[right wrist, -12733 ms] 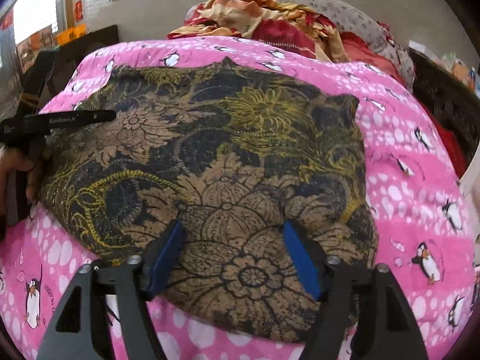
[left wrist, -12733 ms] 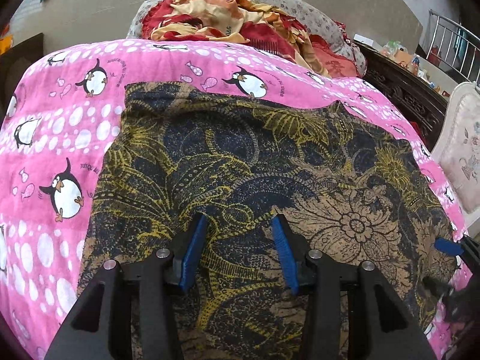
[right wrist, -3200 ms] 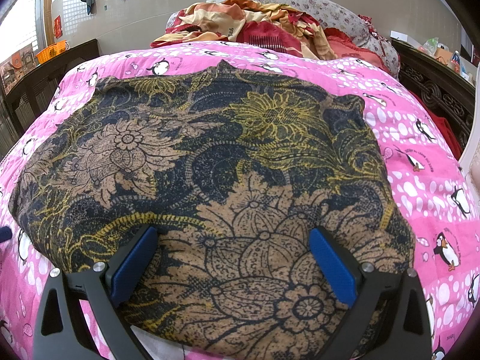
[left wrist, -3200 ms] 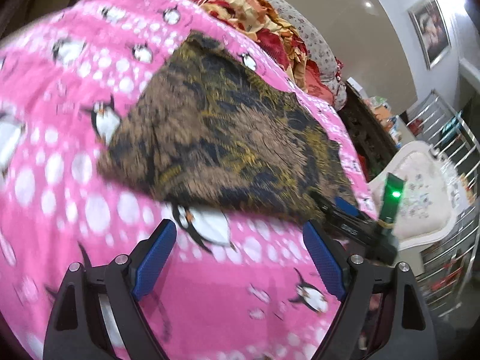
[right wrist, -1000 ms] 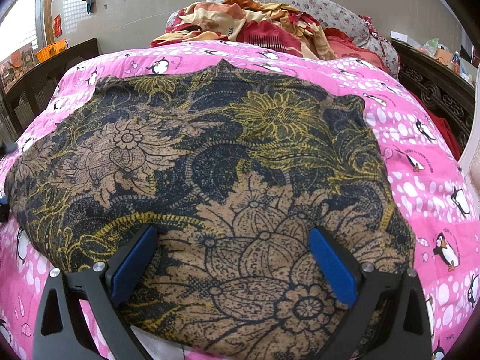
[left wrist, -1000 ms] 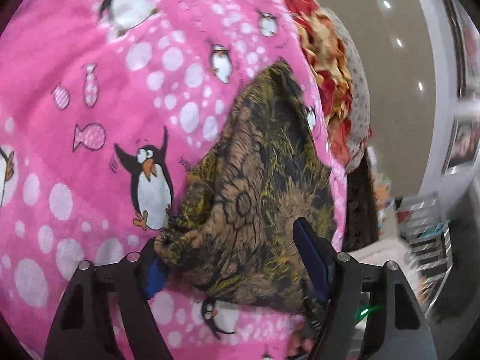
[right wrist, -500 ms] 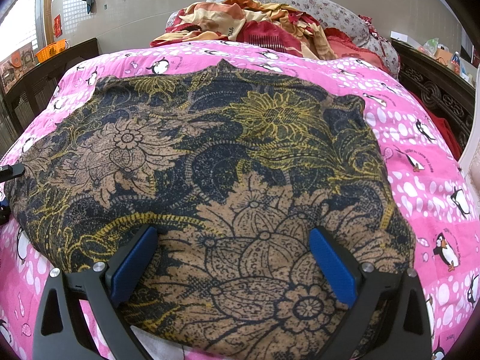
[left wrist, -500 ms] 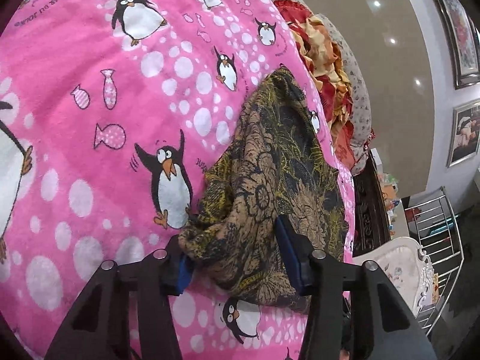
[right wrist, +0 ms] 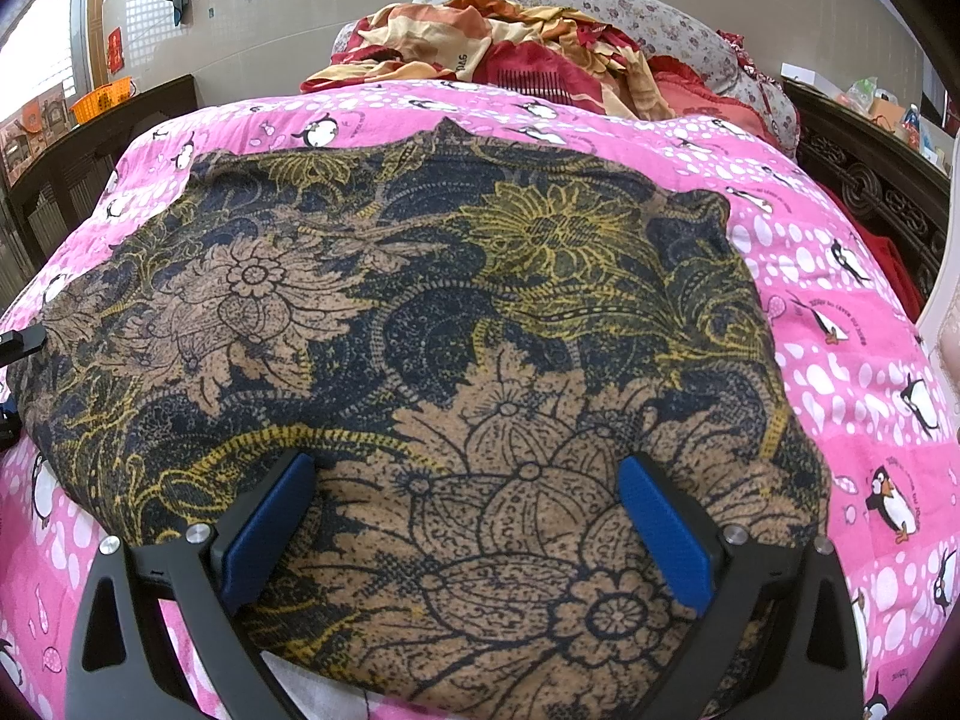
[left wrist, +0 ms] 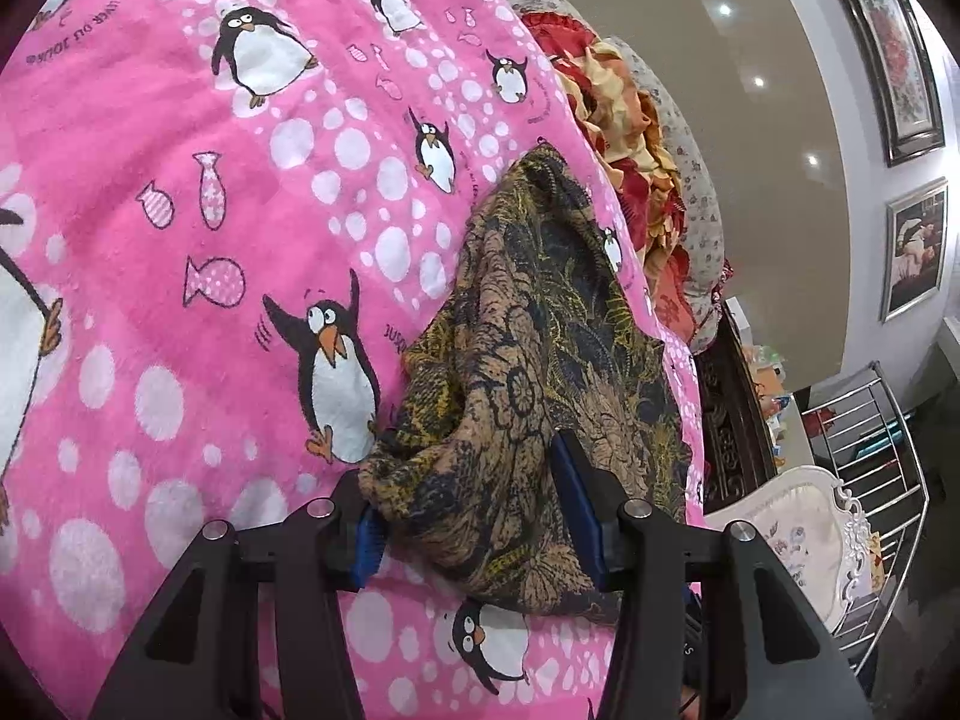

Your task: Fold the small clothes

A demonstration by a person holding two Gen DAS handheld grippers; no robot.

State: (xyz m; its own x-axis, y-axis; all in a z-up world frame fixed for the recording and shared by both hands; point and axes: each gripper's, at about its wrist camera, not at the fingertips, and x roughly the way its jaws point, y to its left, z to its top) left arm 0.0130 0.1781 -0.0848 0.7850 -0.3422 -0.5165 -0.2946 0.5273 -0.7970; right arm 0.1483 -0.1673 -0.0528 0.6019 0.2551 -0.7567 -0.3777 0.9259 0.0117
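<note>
A dark blue, tan and yellow floral garment (right wrist: 456,324) lies spread on a pink penguin blanket (right wrist: 840,276). In the left wrist view its left corner (left wrist: 480,480) bunches between my left gripper's (left wrist: 474,516) blue pads, which are closing around it but still a little apart. My right gripper (right wrist: 468,516) is wide open, its fingers resting over the garment's near edge. The left gripper's tip (right wrist: 21,342) shows at the garment's left edge.
A heap of red and yellow bedding (right wrist: 516,48) and a floral pillow (right wrist: 660,24) lie at the bed's far end. A dark carved wooden bed frame (left wrist: 732,420) and a white chair (left wrist: 798,534) stand to the right.
My left gripper swung to the garment's left corner and its jaws narrowed around the bunched cloth. The right gripper has stayed still and open.
</note>
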